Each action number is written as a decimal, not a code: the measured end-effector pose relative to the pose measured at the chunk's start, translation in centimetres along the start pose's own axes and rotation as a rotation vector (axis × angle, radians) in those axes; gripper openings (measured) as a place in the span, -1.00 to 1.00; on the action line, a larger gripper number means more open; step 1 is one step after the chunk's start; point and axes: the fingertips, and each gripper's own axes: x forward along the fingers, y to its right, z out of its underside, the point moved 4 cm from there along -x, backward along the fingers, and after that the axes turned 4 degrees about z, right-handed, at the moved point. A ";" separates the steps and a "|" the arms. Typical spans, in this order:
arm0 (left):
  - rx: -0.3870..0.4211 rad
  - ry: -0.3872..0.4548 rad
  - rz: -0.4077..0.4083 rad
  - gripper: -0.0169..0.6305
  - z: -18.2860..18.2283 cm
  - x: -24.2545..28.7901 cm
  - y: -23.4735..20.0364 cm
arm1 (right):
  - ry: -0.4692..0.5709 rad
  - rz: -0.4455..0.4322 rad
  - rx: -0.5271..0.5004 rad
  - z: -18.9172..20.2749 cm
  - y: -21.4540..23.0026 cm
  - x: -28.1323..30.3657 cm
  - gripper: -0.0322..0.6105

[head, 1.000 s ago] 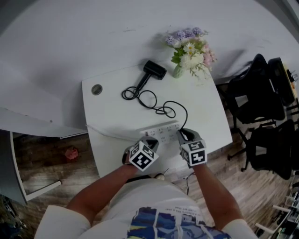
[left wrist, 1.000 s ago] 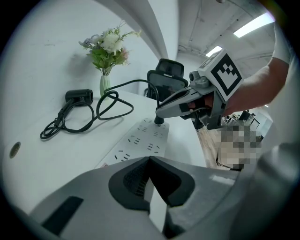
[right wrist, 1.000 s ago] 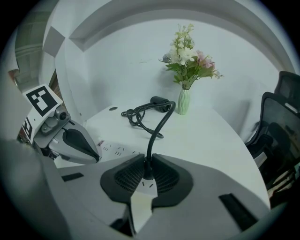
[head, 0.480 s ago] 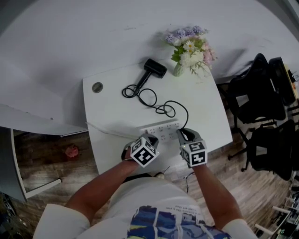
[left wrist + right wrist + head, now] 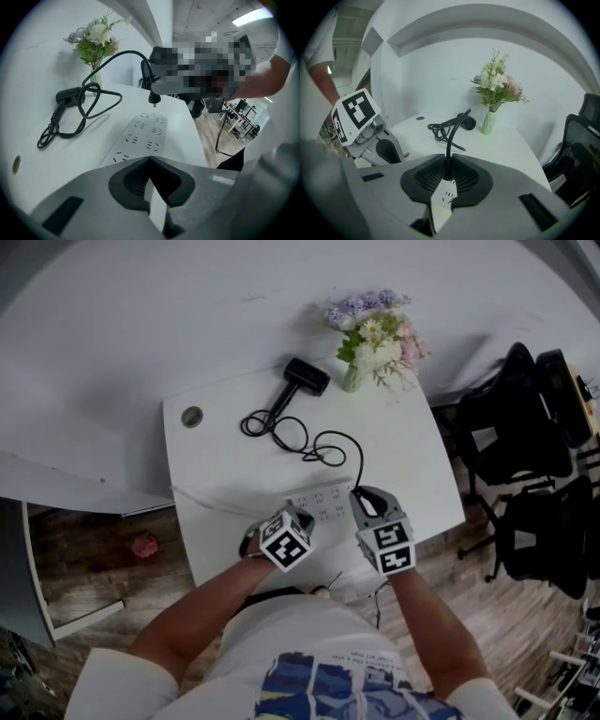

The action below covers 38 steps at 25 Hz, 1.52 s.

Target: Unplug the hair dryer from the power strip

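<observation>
The plug (image 5: 153, 96) hung clear of the strip (image 5: 140, 135) at frame centre, prongs out and just above the sockets, clamped in the right gripper (image 5: 366, 504). The left gripper (image 5: 296, 518), jaws together, seemed to pin the strip's near end. Unplugging looked done. The next move likely called for laying the plug on the table (image 5: 412, 456), then letting go. The dryer (image 5: 307, 377) lay upper centre.

Dim, fisheye-warped, perhaps softly blurred edges

An office: black swivel chairs (image 5: 525, 423) stand beside a white tabletop (image 5: 225, 470) with a round cable grommet (image 5: 191, 416), on wood-look flooring (image 5: 89, 563), with further desks (image 5: 238, 121) under ceiling light panels (image 5: 251, 16).
</observation>
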 end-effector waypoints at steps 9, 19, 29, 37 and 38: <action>-0.079 0.051 -0.007 -0.94 -0.1 -0.3 -0.4 | -0.016 0.005 0.036 0.4 1.7 -1.5 -0.76; -0.115 0.112 -0.023 -0.94 -0.1 -0.6 -0.5 | -0.053 0.022 0.021 2.4 3.1 -2.8 -0.76; -0.175 0.192 -0.001 -0.94 0.1 -1.1 0.5 | -0.154 0.053 -0.049 7.0 4.4 -2.2 -0.76; -0.222 0.280 0.042 -0.94 0.3 -3.1 1.8 | -0.213 0.048 -0.105 8.9 4.1 -1.3 -0.75; -0.226 0.283 0.044 -0.94 0.5 -3.2 1.9 | -0.215 0.047 -0.109 8.9 4.0 -1.3 -0.75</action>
